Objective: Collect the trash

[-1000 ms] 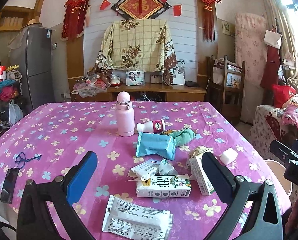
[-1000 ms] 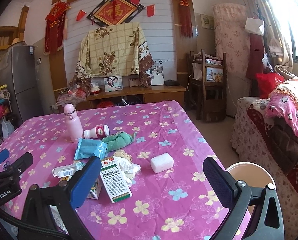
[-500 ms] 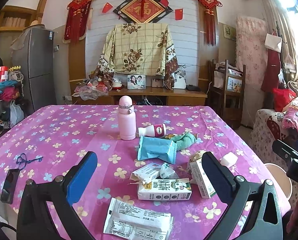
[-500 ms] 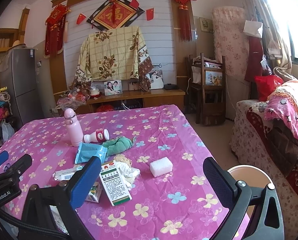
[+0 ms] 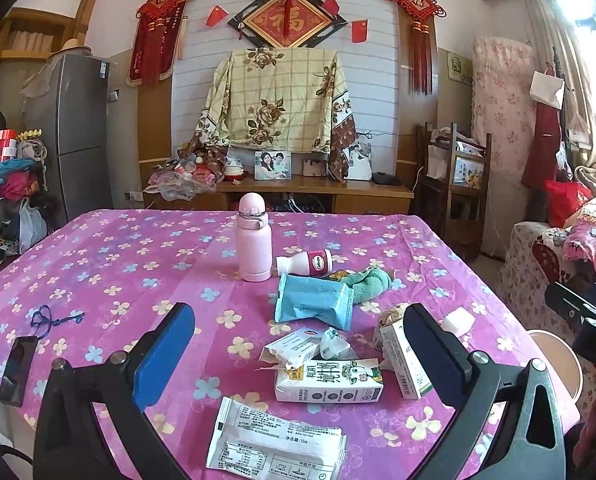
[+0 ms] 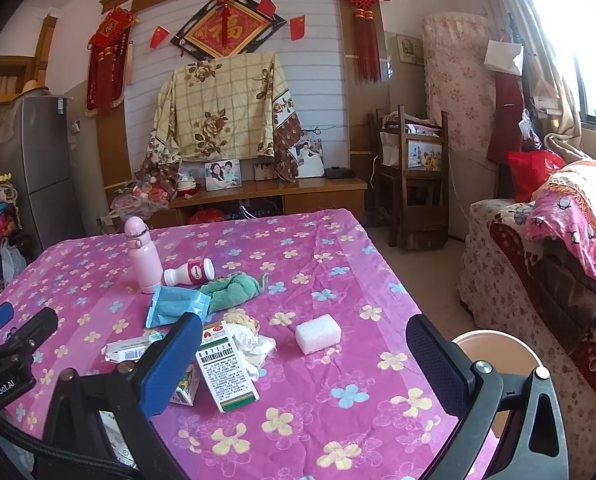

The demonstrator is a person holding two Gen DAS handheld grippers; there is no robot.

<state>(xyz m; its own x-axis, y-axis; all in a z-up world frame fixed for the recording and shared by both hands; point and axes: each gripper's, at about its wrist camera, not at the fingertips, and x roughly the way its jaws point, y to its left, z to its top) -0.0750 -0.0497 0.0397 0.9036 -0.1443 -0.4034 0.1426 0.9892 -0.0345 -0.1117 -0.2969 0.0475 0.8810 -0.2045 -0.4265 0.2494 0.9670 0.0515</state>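
White packet [image 5: 276,446] cut off below | milk carton [image 6: 184,390] half-hidden | both tongs spread.

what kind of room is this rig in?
Most likely a lived-in home living/dining room: a table under a pink floral tablecloth, a fridge by the wall, framed family photos on a wooden cabinet, and red New Year decorations above. Both grippers are open and empty.

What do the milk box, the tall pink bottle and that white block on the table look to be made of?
Milk box: printed coated card, judging by its sharp folded edges. Pink bottle: smooth matte shell, plastic or painted metal; the look leaves that open. White block: probably sponge or foam, its surface dull and slightly rough.
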